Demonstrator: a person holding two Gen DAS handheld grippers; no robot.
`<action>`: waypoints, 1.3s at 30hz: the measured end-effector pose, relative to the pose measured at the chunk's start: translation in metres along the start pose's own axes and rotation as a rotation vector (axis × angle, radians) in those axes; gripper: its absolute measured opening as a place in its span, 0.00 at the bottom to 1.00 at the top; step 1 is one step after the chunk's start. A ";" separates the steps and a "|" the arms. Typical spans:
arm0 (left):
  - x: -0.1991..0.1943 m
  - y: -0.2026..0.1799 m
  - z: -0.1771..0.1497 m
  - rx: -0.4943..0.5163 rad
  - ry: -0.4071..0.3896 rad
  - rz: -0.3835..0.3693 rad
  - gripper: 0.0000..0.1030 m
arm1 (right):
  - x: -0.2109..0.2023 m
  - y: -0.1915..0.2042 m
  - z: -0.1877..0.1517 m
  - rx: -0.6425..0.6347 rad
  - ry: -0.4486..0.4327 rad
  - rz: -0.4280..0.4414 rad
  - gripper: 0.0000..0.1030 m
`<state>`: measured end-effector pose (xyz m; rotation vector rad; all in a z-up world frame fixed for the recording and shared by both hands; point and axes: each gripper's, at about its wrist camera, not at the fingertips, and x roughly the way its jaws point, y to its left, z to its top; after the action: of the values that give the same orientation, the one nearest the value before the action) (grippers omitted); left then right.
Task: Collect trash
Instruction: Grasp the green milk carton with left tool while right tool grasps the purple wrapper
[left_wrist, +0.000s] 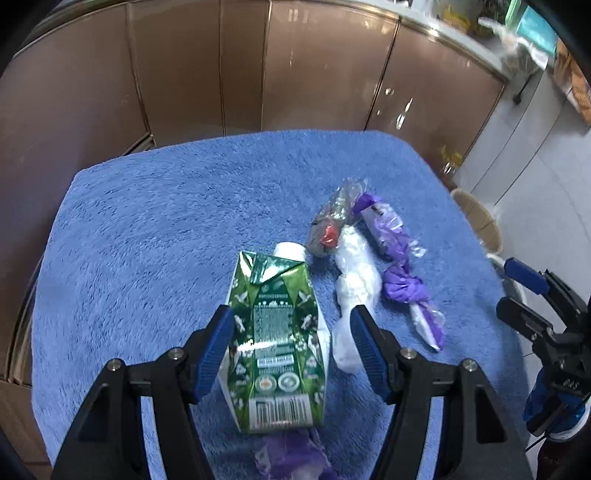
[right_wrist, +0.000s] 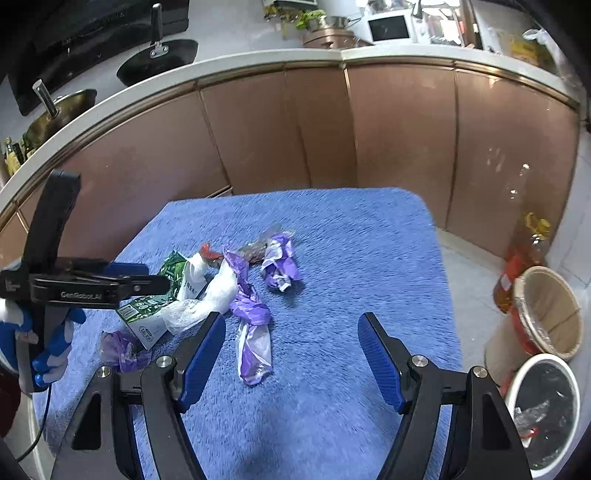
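Observation:
A green drink carton (left_wrist: 277, 343) with a white cap lies on the blue towel-covered table (left_wrist: 166, 221). My left gripper (left_wrist: 291, 332) is open and straddles it, with a gap showing at the right pad (left_wrist: 365, 347). Right of the carton lie a white plastic bag (left_wrist: 356, 280), purple wrappers (left_wrist: 399, 254) and a clear wrapper with a red bit (left_wrist: 332, 221). My right gripper (right_wrist: 291, 325) is open over the towel (right_wrist: 351, 258) with nothing between its fingers. A purple-and-white bag (right_wrist: 253, 332) lies just inside its left finger. The carton (right_wrist: 162, 299) sits under the left gripper (right_wrist: 151, 280).
A beige basket (right_wrist: 550, 314) and a white bin with a dark liner (right_wrist: 546, 406) stand on the floor right of the table, beside an orange bottle (right_wrist: 524, 266). Brown cabinets (right_wrist: 369, 129) curve behind. Another purple wrapper (left_wrist: 291, 454) lies near the table's front edge.

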<state>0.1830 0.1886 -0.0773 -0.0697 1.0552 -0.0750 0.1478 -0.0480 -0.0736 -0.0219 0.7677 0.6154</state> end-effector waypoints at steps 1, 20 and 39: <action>0.004 -0.001 0.002 0.006 0.012 0.010 0.62 | 0.005 0.000 0.000 -0.004 0.008 0.010 0.70; 0.041 0.051 0.009 -0.072 0.097 -0.016 0.52 | 0.073 0.012 -0.002 -0.043 0.132 0.114 0.62; -0.005 0.078 -0.006 -0.082 -0.032 -0.046 0.30 | 0.083 0.035 -0.001 -0.081 0.162 0.112 0.25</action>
<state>0.1779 0.2663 -0.0831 -0.1693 1.0245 -0.0723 0.1746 0.0234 -0.1220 -0.1049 0.9042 0.7582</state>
